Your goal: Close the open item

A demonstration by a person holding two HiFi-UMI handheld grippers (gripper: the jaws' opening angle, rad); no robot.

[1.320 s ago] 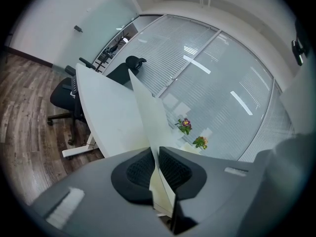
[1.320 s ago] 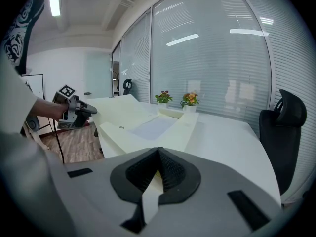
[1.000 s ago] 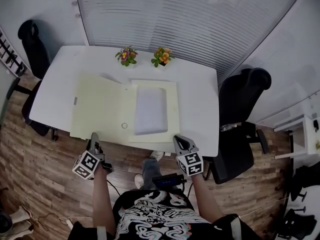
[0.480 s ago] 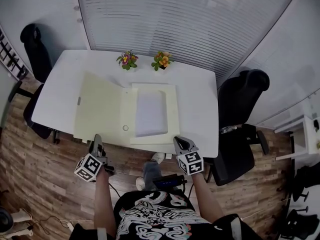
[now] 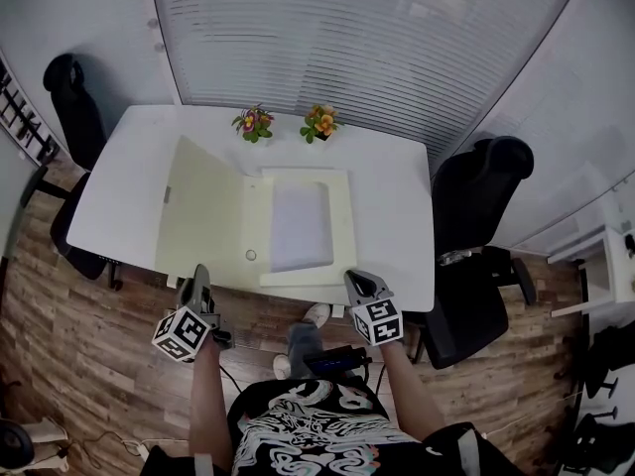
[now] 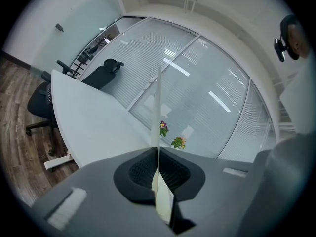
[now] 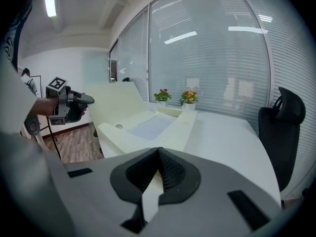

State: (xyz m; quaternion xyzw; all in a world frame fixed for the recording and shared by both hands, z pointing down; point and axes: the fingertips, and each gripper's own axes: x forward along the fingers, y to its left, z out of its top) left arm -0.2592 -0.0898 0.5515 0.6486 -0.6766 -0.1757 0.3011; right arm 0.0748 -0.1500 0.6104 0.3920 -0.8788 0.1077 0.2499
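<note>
A cream file box lies open on the white table, with a pale sheet in its tray. Its lid stands tilted up on the left. My left gripper is shut on the lid's front edge; in the left gripper view the lid shows edge-on as a thin upright line running out of the left gripper. My right gripper sits at the tray's front right corner, and in the right gripper view the right gripper is pinched on a cream edge of the box.
Two small flower pots stand at the table's far edge before a wall of blinds. A black office chair is at the right, another at the far left. Wood floor lies under the near table edge.
The lid has swung up from lying flat on the table to a steep tilt. My left gripper rode a little rightward with it. The right gripper has stayed put.
</note>
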